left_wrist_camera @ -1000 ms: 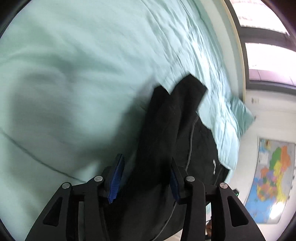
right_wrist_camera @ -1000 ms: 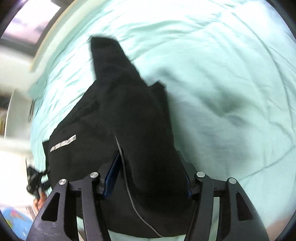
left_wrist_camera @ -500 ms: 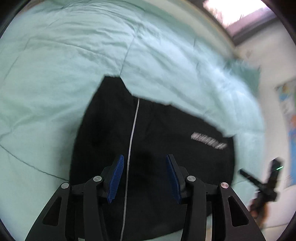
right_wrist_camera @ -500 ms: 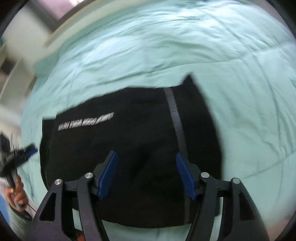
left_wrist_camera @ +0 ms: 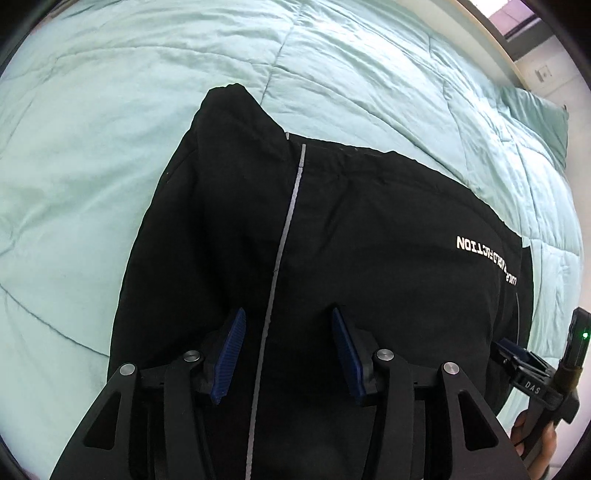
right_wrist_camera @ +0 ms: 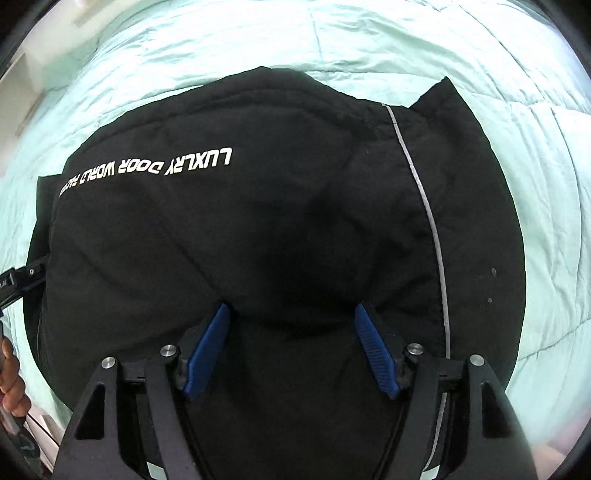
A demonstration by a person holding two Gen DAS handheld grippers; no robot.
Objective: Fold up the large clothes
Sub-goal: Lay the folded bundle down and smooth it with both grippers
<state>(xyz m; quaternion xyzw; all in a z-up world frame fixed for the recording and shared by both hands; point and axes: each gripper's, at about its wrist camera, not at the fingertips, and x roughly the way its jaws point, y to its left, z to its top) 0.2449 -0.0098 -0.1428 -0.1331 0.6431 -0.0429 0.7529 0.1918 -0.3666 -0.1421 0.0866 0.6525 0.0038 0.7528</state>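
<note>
A black jacket (left_wrist_camera: 369,236) with white lettering and a thin grey stripe lies folded flat on a mint-green quilt (left_wrist_camera: 110,110). It also shows in the right wrist view (right_wrist_camera: 258,229). My left gripper (left_wrist_camera: 286,350) is open and empty, just above the jacket's near edge, straddling the grey stripe. My right gripper (right_wrist_camera: 291,343) is open and empty over the jacket's near edge, left of the stripe. The right gripper also shows in the left wrist view (left_wrist_camera: 517,354) at the jacket's right edge, and the left gripper shows in the right wrist view (right_wrist_camera: 18,280) at the left edge.
The quilt (right_wrist_camera: 535,147) spreads around the jacket on all far sides. A green pillow (left_wrist_camera: 535,114) lies at the far right by the wall and window frame (left_wrist_camera: 495,33). A hand (right_wrist_camera: 11,384) holds the other gripper's handle.
Both grippers have let go of the raised sleeve and opened. The jacket went from hanging, bunched fabric to lying flat on the quilt, and both grippers have drawn back to its near edge.
</note>
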